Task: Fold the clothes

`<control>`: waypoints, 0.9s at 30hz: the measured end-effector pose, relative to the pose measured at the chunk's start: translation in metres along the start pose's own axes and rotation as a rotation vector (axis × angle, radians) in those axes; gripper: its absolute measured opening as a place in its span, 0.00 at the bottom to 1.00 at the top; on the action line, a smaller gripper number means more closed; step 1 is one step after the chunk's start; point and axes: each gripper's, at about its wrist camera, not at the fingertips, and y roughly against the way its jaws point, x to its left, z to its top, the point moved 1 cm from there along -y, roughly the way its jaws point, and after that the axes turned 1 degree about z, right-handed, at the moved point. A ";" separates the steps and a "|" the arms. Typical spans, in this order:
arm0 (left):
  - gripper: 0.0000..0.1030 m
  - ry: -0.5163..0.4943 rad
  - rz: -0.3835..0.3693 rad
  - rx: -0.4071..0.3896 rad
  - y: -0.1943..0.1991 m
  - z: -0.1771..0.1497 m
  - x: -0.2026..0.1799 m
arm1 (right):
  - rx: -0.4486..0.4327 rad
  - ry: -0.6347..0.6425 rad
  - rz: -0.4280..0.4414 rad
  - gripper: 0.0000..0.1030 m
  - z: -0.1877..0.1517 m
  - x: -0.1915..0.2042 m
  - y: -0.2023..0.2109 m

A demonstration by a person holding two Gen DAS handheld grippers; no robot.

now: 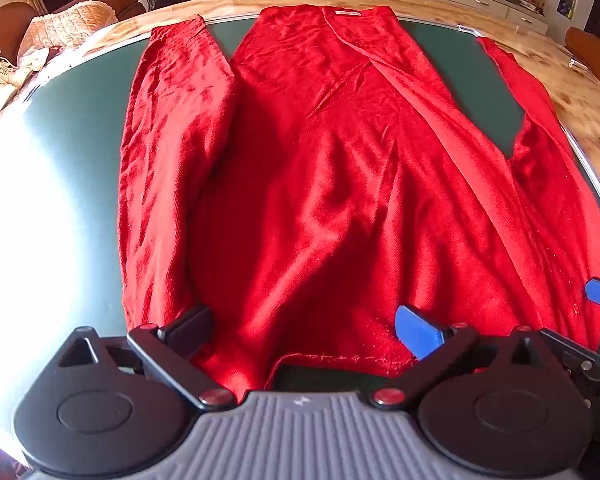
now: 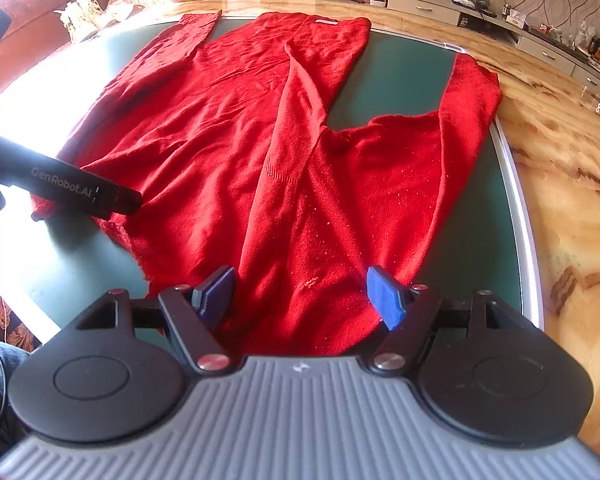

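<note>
Red knit cardigan (image 1: 320, 168) spread flat on dark green mat (image 1: 80, 92), hem nearest, both sleeves laid alongside. Left gripper (image 1: 304, 328) over hem, jaws wide apart, gripping nothing. Right gripper (image 2: 304, 292) over right front panel, jaws apart, empty

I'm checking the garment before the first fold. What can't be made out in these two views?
- Left wrist view: glare whites out the green mat left of the red cardigan.
- Left wrist view: the cardigan's near edge is hidden behind the left tongs.
- Right wrist view: the near edge is hidden behind the right tongs.
- Neck label: too small to read.
</note>
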 end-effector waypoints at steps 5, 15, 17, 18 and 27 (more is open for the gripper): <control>1.00 0.005 0.001 0.001 0.000 0.000 0.001 | -0.001 0.001 0.001 0.83 0.000 0.002 -0.002; 1.00 0.009 0.001 0.002 0.000 0.001 0.001 | 0.000 0.006 0.002 0.85 -0.001 0.003 -0.002; 1.00 0.009 0.001 0.002 0.000 0.001 0.001 | 0.000 0.006 0.002 0.85 -0.001 0.004 -0.002; 1.00 0.009 0.001 0.002 0.000 0.001 0.001 | 0.000 0.006 0.003 0.85 -0.001 0.004 -0.002; 1.00 0.007 0.000 0.003 -0.001 0.001 0.002 | 0.007 0.005 0.001 0.85 0.000 0.004 -0.001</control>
